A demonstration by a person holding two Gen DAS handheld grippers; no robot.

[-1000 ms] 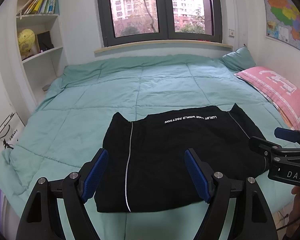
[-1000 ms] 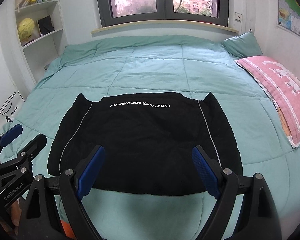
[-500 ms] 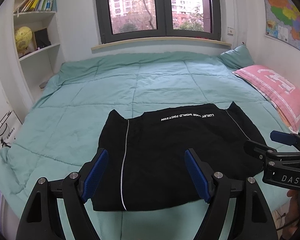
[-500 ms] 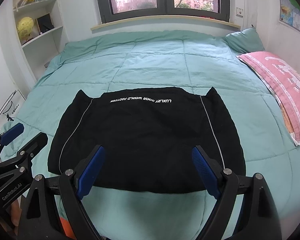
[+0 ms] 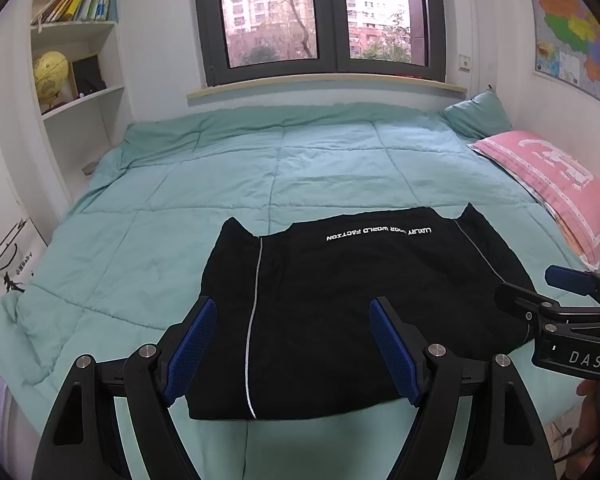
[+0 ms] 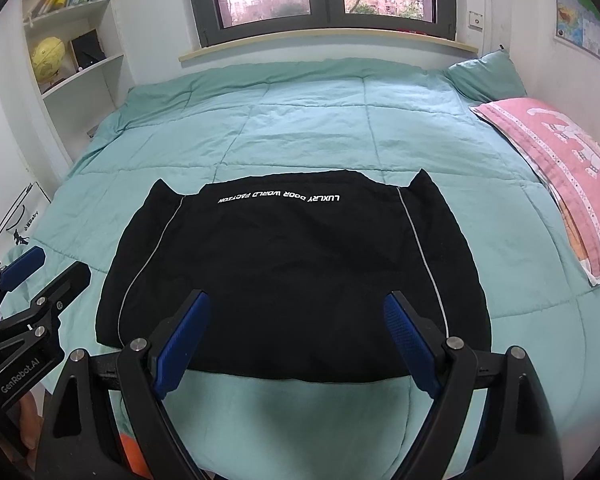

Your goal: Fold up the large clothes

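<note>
A folded black fabric garment (image 5: 352, 308) with thin pale piping down each side and a line of white lettering along its far edge lies flat on the quilted mint-green bedspread (image 5: 260, 176), near the front edge of the bed. The left gripper (image 5: 292, 344), black-framed with blue ribbed pads, hangs over the near-left part of the garment with its jaws spread wide and nothing between them; in its own view the left piping stripe runs straight down the gap between the fingers. The right gripper (image 6: 296, 338) is likewise spread wide and empty, poised above the garment's near hem, with the cloth reaching away in front of it and both piping stripes falling just outside its fingers (neither pad appears to touch the fabric, though the fisheye view makes contact hard to judge). Each gripper shows at the edge of the other's view: the right one at the garment's right side in the left wrist view, the left one beside the garment's left edge in the right wrist view. A pink patterned pillow (image 6: 556, 168) lies along the bed's right side, well apart from the garment, with a mint-green pillow (image 6: 484, 76) behind it. A yellow globe (image 5: 50, 74) sits on the white wall shelves (image 5: 80, 100) at left.
</note>
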